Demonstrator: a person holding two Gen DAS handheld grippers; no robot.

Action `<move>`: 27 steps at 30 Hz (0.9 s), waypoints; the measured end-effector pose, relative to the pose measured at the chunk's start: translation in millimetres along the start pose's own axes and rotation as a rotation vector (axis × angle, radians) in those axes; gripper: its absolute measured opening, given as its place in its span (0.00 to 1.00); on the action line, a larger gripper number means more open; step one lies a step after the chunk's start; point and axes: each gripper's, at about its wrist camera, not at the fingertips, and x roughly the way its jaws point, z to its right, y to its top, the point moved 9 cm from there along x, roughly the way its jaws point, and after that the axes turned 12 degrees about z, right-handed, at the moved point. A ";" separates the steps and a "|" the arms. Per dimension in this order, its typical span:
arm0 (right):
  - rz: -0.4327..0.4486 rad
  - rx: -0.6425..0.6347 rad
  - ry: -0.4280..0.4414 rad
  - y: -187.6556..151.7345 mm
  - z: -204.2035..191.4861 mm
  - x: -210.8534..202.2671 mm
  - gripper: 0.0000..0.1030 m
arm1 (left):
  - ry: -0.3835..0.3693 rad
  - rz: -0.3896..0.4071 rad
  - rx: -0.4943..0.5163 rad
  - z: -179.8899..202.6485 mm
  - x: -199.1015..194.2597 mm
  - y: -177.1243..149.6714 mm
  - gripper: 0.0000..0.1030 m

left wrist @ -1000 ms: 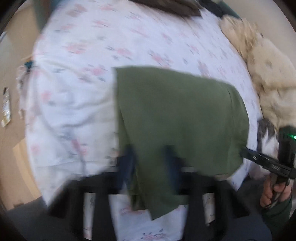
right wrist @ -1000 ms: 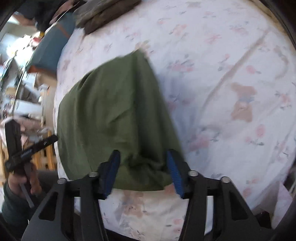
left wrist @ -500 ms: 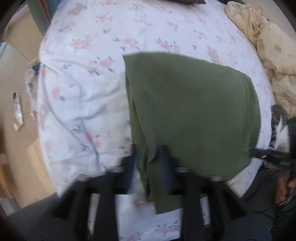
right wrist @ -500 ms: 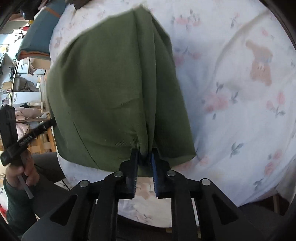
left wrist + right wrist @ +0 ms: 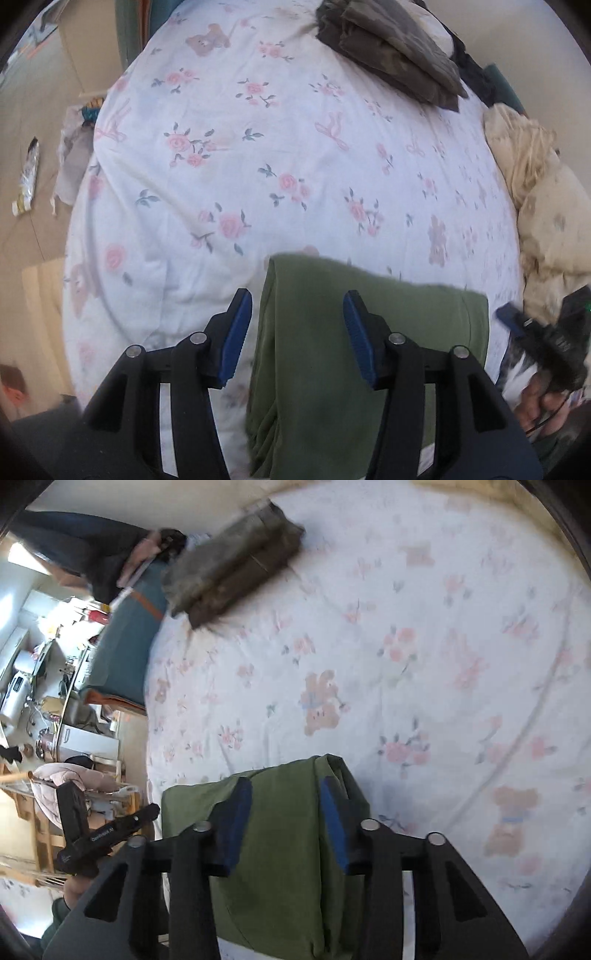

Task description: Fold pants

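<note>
The green pants point(image 5: 369, 350) lie folded into a compact rectangle on the floral bedsheet point(image 5: 258, 166), near the bed's front edge. My left gripper point(image 5: 297, 332) is open above the pants' left folded edge, its blue pads apart. In the right wrist view the pants point(image 5: 288, 867) lie under my right gripper point(image 5: 284, 819), which is open with its pads spread over the cloth. The right gripper also shows in the left wrist view point(image 5: 546, 339) at the far right, and the left one in the right wrist view point(image 5: 99, 834).
A folded dark brown garment point(image 5: 391, 48) lies at the far end of the bed, also in the right wrist view point(image 5: 232, 561). A beige quilt point(image 5: 546, 206) is piled along the right side. Floor with litter point(image 5: 26, 177) lies left; cluttered furniture point(image 5: 44, 686) stands beyond the bed.
Both grippers were shut on the pants' front edge half a second ago and have opened. The pants have been folded over and now lie in a shorter rectangle. Both cameras have tilted up.
</note>
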 end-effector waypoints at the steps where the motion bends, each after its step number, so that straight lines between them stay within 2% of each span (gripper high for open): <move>1: -0.012 -0.013 -0.010 -5.4 1.5 5.3 0.33 | -0.001 0.002 -0.005 -0.3 3.2 1.5 0.44; 3: -0.032 -0.041 -0.012 -11.9 3.2 10.6 0.28 | -0.007 -0.004 -0.010 0.2 7.6 2.5 0.42; 4: -0.033 -0.051 -0.013 -12.5 2.9 10.6 0.19 | -0.025 -0.009 -0.009 3.2 9.8 2.5 0.28; 6: -0.031 -0.096 -0.021 -14.2 -0.8 12.1 0.00 | -0.033 -0.020 0.028 10.9 12.2 1.4 0.07; 7: -0.025 -0.106 -0.024 -13.3 -0.6 9.8 0.00 | -0.017 -0.019 0.061 13.4 13.3 1.2 0.01; 8: -0.013 -0.115 -0.019 -13.0 -2.1 6.6 0.00 | 0.011 -0.003 0.103 15.4 11.5 1.8 0.00; 14: 0.096 -0.084 -0.011 0.7 3.2 -18.1 0.00 | 0.034 0.051 0.133 12.3 -3.8 9.5 0.00; 17: 0.121 -0.056 -0.040 3.6 11.3 -20.2 0.00 | 0.054 0.054 0.148 9.8 -2.9 8.6 0.00; 21: 0.062 -0.009 -0.106 -9.4 29.5 1.1 0.00 | 0.079 0.040 0.125 6.3 4.5 7.0 0.02; 25: 0.127 -0.123 -0.118 -1.9 12.6 -14.4 0.00 | 0.134 0.082 0.119 1.4 -5.1 10.3 0.10; 27: 0.183 -0.192 -0.207 2.5 10.2 -26.8 0.01 | 0.166 0.138 0.155 3.1 -19.3 11.8 0.10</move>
